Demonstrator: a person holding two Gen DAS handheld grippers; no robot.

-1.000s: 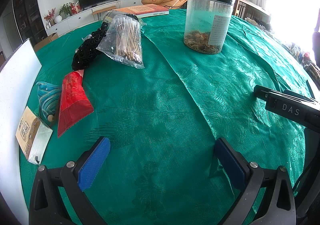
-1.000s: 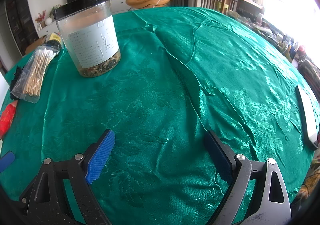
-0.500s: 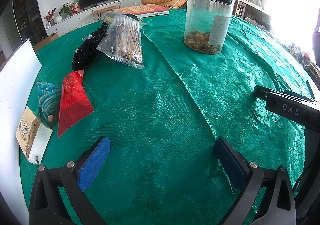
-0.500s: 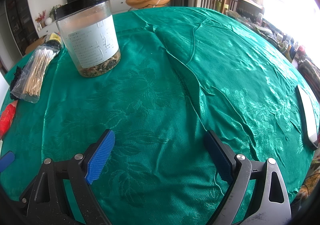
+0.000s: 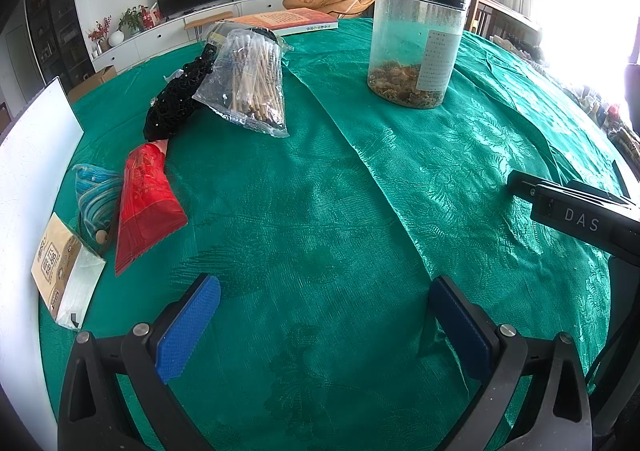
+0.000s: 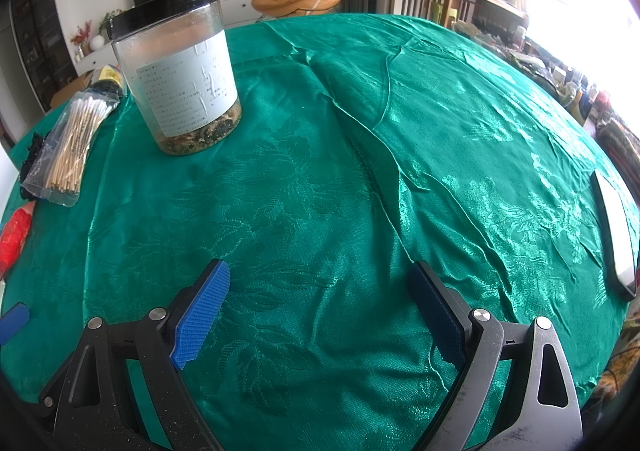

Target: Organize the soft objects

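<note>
On the green tablecloth (image 5: 320, 211) in the left wrist view lie a clear bag of cotton swabs (image 5: 252, 87), a black lacy cloth (image 5: 176, 103), a red plastic pack (image 5: 146, 203), a bluish bag (image 5: 94, 191) and a tan tissue pack (image 5: 64, 271), all along the left side. My left gripper (image 5: 324, 327) stands open near the front edge with nothing between its blue pads. In the right wrist view the swab bag (image 6: 72, 143) and red pack (image 6: 14, 243) sit far left. My right gripper (image 6: 320, 315) is open over bare cloth.
A clear jar with a black lid (image 5: 416, 47) (image 6: 180, 79) stands at the back. A book (image 5: 288, 21) lies at the far edge. A white board (image 5: 28, 171) leans at the left. A phone (image 6: 614, 239) lies at the right edge.
</note>
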